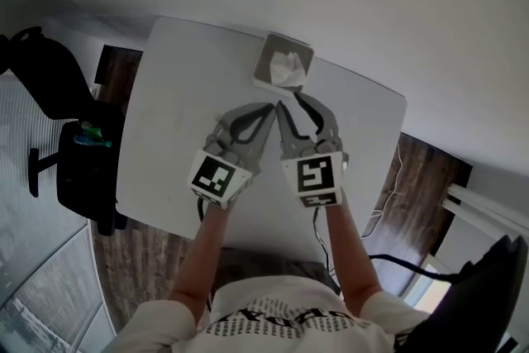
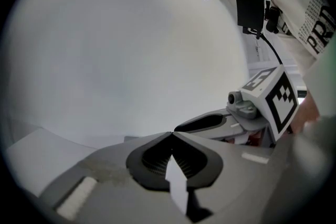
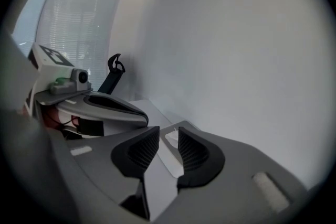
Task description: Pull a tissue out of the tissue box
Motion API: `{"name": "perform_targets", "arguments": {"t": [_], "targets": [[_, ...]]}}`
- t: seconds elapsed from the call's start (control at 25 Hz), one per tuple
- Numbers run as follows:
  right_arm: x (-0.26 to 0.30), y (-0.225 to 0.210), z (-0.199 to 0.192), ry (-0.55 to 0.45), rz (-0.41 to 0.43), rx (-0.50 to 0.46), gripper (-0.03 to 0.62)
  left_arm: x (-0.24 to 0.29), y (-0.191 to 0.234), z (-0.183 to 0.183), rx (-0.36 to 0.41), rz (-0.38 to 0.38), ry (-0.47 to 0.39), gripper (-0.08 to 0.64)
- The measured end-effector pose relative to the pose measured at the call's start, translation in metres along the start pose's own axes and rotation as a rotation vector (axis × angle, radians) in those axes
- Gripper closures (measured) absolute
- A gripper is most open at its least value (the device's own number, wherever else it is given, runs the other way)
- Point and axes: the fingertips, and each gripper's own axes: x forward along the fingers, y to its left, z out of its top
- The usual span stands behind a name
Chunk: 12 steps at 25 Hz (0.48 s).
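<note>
**Tissue box stood untouched at the tabletop's far edge, both grippers short of it**

Pale grey and square, the box sat about midway along the far edge of the white rectangular tabletop. A crumpled white tissue poked up out of its top opening.

The person stood at the near edge with both forearms stretched out over the table. The two grey hand-held grippers were side by side above the middle of the tabletop, their marker cubes towards the person and their tips aimed at the box.

The left gripper had its jaws brought together, the ribbed dark pads meeting at the tips with nothing caught between them. The right gripper had its jaws parted by a narrow gap. Nothing was between its pads, and only the table and the distant box showed through. Its tips were near the box's near side but clear of it, and neither gripper touched the tissue.

A black office chair stood on the floor off the table's left edge. A dark cable trailed across the wooden floor off the right edge.
</note>
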Motion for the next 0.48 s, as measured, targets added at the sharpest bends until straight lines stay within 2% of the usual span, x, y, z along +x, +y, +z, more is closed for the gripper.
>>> {"name": "perform_targets", "arguments": {"t": [0.24, 0.48], "targets": [[0.017, -0.003, -0.014, 0.041, -0.013, -0.057, 0.466, 0.008, 0.011, -0.02, 0.018, 0.004, 0.018, 0.569], [0.037, -0.005, -0.025, 0.073, -0.009, -0.075, 0.439, 0.015, 0.028, -0.033, -0.013, 0.027, 0.023, 0.569]]}}
